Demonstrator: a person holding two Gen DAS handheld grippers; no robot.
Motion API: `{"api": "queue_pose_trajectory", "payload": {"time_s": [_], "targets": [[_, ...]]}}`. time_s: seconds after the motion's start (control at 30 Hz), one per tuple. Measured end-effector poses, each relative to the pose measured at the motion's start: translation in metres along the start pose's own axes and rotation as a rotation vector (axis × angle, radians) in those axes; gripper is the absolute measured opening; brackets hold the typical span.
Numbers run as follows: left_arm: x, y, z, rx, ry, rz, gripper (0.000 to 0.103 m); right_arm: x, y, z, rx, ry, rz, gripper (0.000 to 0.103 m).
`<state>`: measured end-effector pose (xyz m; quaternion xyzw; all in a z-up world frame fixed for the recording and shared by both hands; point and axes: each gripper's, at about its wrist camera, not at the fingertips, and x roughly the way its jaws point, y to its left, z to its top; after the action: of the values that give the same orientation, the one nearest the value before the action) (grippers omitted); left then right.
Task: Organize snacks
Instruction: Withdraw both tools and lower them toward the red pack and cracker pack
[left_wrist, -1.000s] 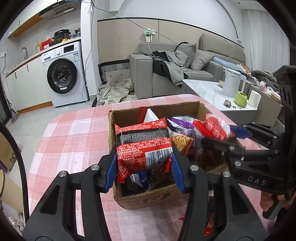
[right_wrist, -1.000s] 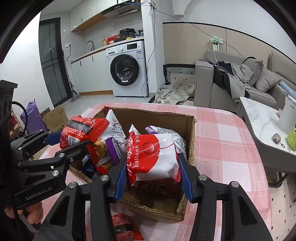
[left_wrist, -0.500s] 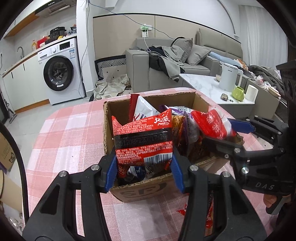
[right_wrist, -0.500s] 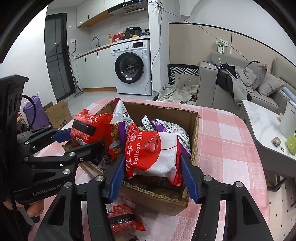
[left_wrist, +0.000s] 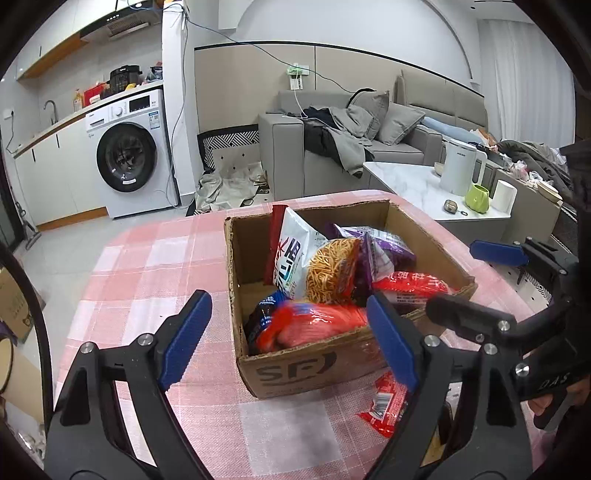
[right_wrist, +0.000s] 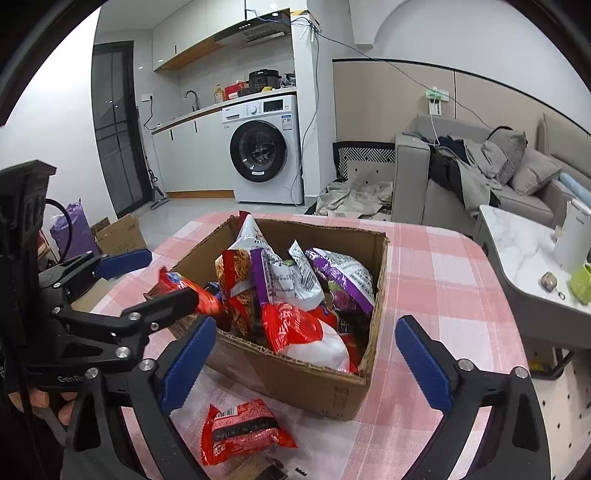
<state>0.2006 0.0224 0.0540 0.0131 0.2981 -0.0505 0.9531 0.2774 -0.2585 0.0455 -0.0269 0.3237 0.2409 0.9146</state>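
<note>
A cardboard box (left_wrist: 295, 369) (right_wrist: 317, 384) on the pink checked table holds several snack bags. My left gripper (left_wrist: 291, 339) is open and empty at the box's near rim; a blurred red noodle packet (left_wrist: 314, 325) lies in the box just beyond it. My right gripper (right_wrist: 306, 362) is open and empty, its jaws wide over the box's near corner, above a red and white bag (right_wrist: 310, 336) lying inside. One red noodle packet (right_wrist: 243, 428) (left_wrist: 384, 406) lies on the table outside the box.
The pink checked table (left_wrist: 155, 266) (right_wrist: 436, 266) ends just behind the box. Each gripper shows in the other's view: the right one (left_wrist: 509, 295), the left one (right_wrist: 122, 288). A marble coffee table with a kettle (left_wrist: 461, 170) stands to the right.
Both grippers opened and released their bags into the box: the red noodle packet from the left, the red and white bag from the right. Both pulled back slightly.
</note>
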Motion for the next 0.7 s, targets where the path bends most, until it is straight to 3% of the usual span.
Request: {"api": "queue_pose_trajectory", "payload": {"time_s": [0.07, 0.13, 0.7], "targets": [[-0.005, 0.0, -0.002, -0.004, 0.005, 0.0, 0.089, -0.002, -0.003, -0.001, 0.02, 0.014, 0.019, 0.102], [-0.012, -0.001, -0.006, -0.01, 0.0, 0.007, 0.101, -0.005, -0.006, -0.003, 0.04, 0.018, 0.032, 0.102], [-0.061, -0.007, -0.04, -0.003, 0.0, -0.016, 0.102, -0.031, -0.01, -0.032, 0.098, 0.078, 0.041, 0.103]]}}
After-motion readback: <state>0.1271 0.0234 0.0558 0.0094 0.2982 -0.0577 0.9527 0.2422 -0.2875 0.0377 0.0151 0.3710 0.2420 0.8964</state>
